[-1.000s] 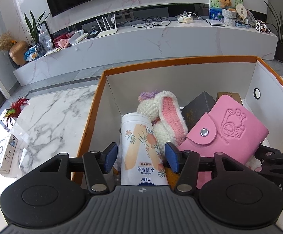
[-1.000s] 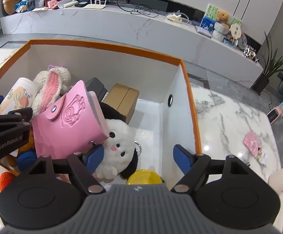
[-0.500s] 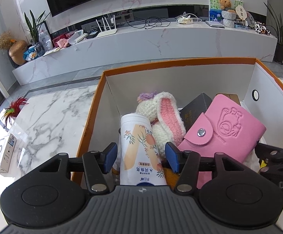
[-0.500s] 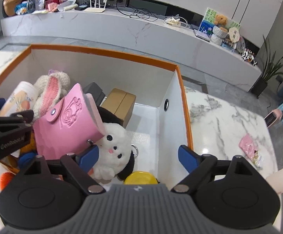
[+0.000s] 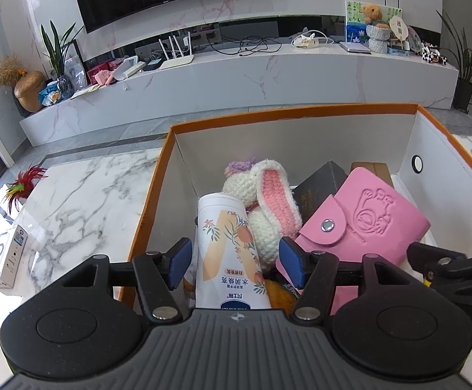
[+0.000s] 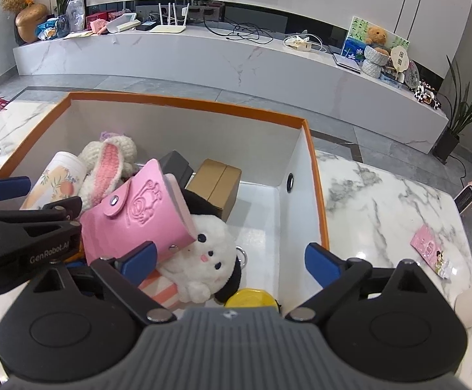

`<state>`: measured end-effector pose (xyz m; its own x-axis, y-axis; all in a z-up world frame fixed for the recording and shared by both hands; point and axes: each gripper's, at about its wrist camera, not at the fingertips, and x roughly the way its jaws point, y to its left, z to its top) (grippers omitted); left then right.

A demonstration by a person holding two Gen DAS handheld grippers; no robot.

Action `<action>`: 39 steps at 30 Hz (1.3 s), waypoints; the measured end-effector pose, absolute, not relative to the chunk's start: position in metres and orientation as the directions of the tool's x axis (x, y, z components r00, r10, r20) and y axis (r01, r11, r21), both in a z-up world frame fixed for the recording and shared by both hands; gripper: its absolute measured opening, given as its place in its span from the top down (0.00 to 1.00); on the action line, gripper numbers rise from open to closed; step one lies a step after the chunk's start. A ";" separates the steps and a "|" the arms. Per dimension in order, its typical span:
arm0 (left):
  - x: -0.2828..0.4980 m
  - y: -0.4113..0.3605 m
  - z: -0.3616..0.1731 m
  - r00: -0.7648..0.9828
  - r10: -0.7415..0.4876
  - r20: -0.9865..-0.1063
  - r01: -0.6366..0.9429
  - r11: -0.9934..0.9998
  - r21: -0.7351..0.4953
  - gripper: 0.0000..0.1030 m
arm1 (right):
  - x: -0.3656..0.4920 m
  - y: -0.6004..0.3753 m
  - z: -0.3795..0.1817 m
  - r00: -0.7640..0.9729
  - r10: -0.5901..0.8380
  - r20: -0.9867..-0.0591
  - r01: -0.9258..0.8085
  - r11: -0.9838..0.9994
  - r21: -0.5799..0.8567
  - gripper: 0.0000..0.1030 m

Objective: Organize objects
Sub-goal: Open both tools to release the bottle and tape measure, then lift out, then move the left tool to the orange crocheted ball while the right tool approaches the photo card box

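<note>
Far left on the tabletop (image 5: 73,201): a small white box (image 5: 6,256), well clear of the orange-rimmed bin (image 5: 151,208). Inside the bin's left end: the bottle (image 5: 227,253), leaning, long axis running away from the left tool (image 5: 234,261); jaws just opened further, bottle between them, a sliver of gap showing at each pad, so apparently let go. Beside it the knitted bunny (image 5: 268,201), then the pink wallet (image 6: 138,217) propped on a dark box and a brown box (image 6: 218,183). Right tool (image 6: 229,260) spread wide, just opened, gripping nothing, hovering over the white plush (image 6: 206,256); nearer hand for plush and wallet. Only in the right view: plush, yellow lid (image 6: 252,297), bare bin floor at the right end, pink packet (image 6: 429,250) on the tabletop beyond. Only in the left view: the white box.
</note>
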<state>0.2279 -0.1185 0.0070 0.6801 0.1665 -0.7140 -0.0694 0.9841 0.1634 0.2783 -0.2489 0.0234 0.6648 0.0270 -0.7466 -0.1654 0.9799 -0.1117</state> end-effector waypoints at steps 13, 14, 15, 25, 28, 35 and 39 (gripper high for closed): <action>0.209 -0.116 0.022 0.702 0.170 -0.691 -0.079 0.984 0.162 0.32 | 0.254 -0.246 0.033 0.704 0.038 -0.709 -0.143 0.986 -0.089 0.04; 0.208 -0.116 0.023 0.705 0.170 -0.689 -0.078 0.984 0.162 0.32 | 0.252 -0.247 0.034 0.705 0.041 -0.708 -0.143 0.986 -0.086 0.04; 0.206 -0.116 0.025 0.707 0.168 -0.687 -0.076 0.984 0.163 0.31 | 0.249 -0.247 0.035 0.707 0.044 -0.706 -0.144 0.986 -0.082 0.04; 0.179 -0.115 0.035 0.728 0.153 -0.669 -0.052 0.984 0.169 0.30 | 0.224 -0.247 0.043 0.721 0.046 -0.691 -0.152 0.984 -0.092 0.03; 0.168 -0.113 0.041 0.741 0.142 -0.657 -0.045 0.986 0.161 0.30 | 0.215 -0.246 0.047 0.729 0.048 -0.682 -0.154 0.984 -0.095 0.03; 0.141 -0.101 0.052 0.765 0.104 -0.635 -0.014 0.989 0.146 0.30 | 0.192 -0.242 0.055 0.727 0.109 -0.678 -0.199 0.978 -0.057 0.03; 0.125 -0.094 0.051 0.765 0.085 -0.638 -0.002 0.991 0.131 0.30 | 0.179 -0.239 0.053 0.715 0.141 -0.685 -0.236 0.971 -0.047 0.03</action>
